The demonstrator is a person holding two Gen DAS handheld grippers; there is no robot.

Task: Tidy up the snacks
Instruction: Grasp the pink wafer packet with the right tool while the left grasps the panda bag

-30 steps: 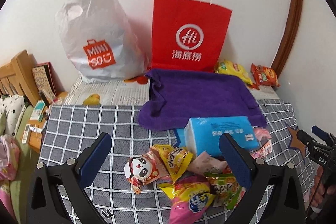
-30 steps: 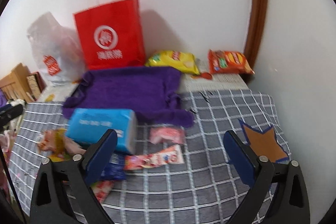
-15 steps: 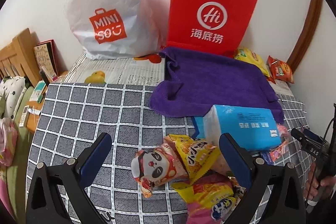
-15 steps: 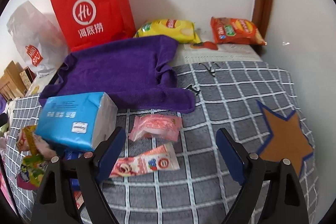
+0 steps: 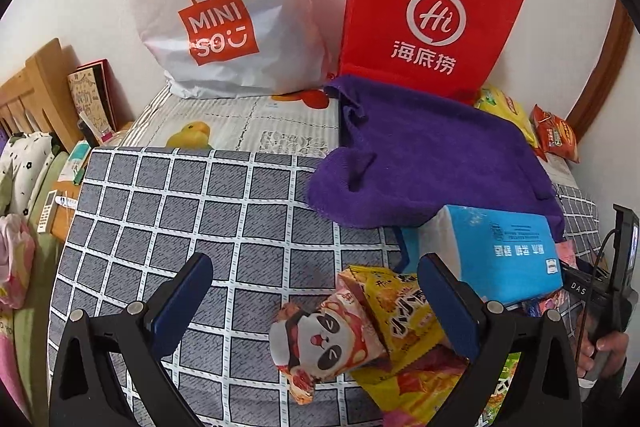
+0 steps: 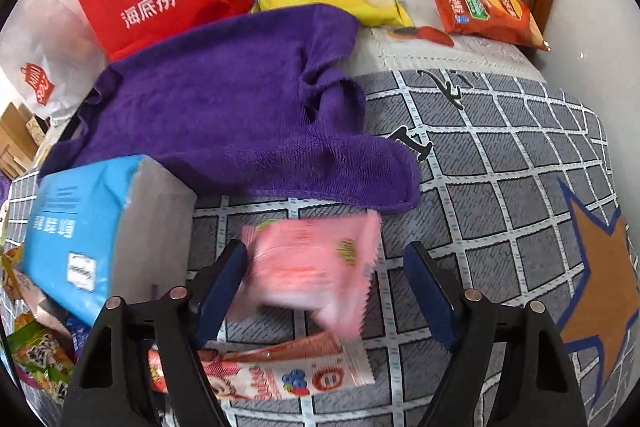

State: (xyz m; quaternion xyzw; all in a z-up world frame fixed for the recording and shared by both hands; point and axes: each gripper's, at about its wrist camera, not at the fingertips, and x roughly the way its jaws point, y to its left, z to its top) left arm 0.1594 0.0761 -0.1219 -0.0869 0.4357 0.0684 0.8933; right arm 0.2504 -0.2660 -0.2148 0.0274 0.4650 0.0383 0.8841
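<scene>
While most snacks still lay heaped at the bed's near edge, the right gripper (image 6: pixel 324 283) had its fingers closing around, not yet pinching, a pink packet (image 6: pixel 316 267); the left gripper (image 5: pixel 316 307) stood wide over the panda packet (image 5: pixel 324 343).

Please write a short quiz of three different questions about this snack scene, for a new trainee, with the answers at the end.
1. True or false: the right gripper is shut on the pink snack packet.
2. Which item lies between the fingers of the left gripper? A) the panda snack packet B) the blue tissue pack C) the purple towel
3. Fill in: the red paper bag stands behind the ______ towel.

Key:
1. False. Its jaws have just been closing, with the packet between them, but the right finger is clearly apart from it.
2. A
3. purple
</scene>
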